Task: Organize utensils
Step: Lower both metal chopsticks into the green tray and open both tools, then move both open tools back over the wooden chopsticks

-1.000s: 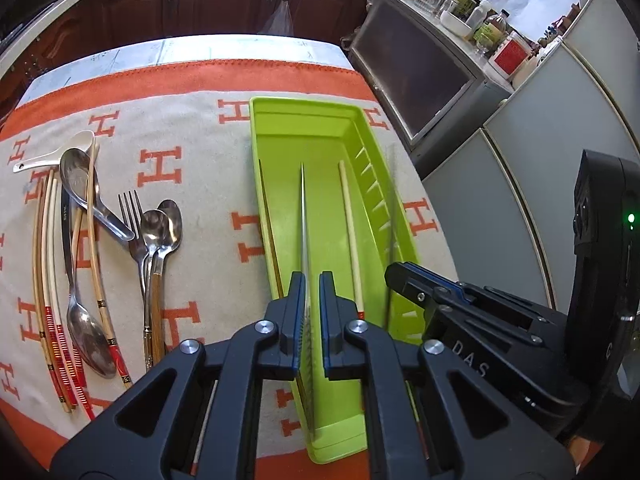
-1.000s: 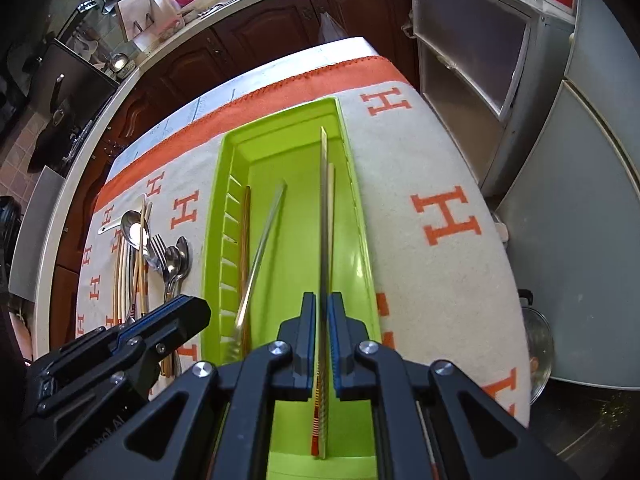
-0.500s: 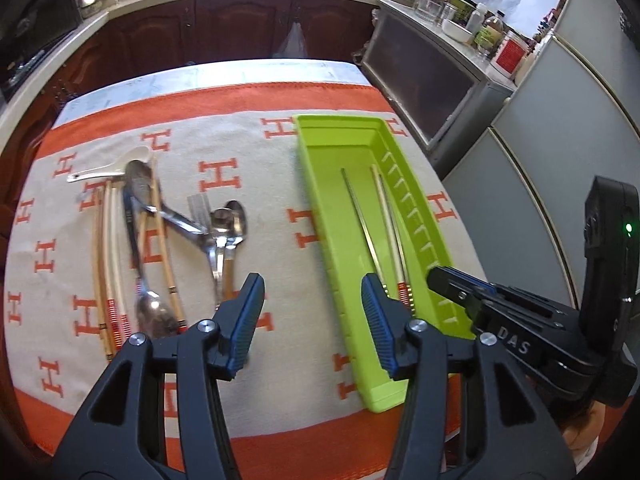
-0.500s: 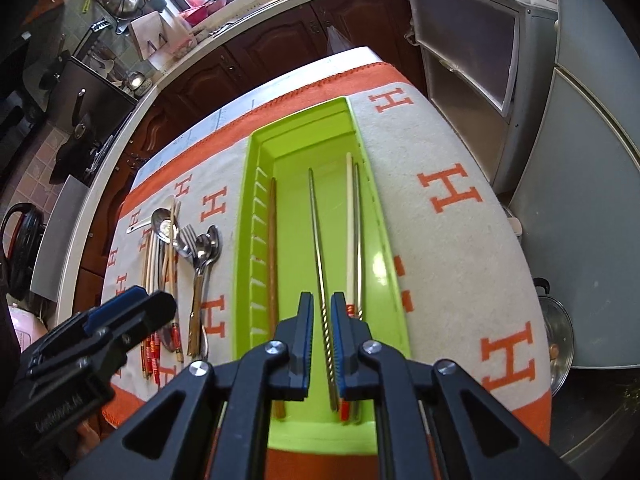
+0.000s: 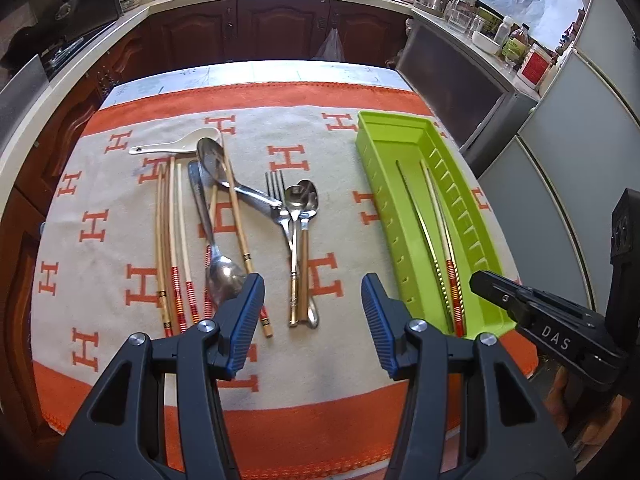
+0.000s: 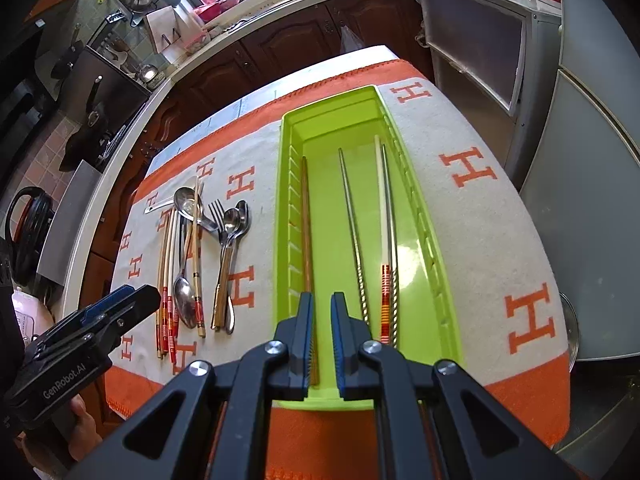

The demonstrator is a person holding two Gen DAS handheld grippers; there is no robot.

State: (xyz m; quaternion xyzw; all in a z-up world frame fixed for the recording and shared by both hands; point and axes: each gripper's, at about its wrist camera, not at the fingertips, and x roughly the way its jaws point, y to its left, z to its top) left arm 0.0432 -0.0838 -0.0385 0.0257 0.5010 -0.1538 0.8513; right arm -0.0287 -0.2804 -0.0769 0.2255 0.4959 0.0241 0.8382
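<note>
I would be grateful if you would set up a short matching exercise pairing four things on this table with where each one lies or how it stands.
Things:
1. white ceramic spoon
2. fork
3. brown wooden chopstick
4. left gripper

Places or states:
A. inside the green tray, along its slotted left wall
B. open, above the cloth, holding nothing
C. at the far end of the loose utensils, lying crosswise
D. on the cloth beside two small spoons

Pairs: 1-C, 2-D, 3-A, 4-B
</note>
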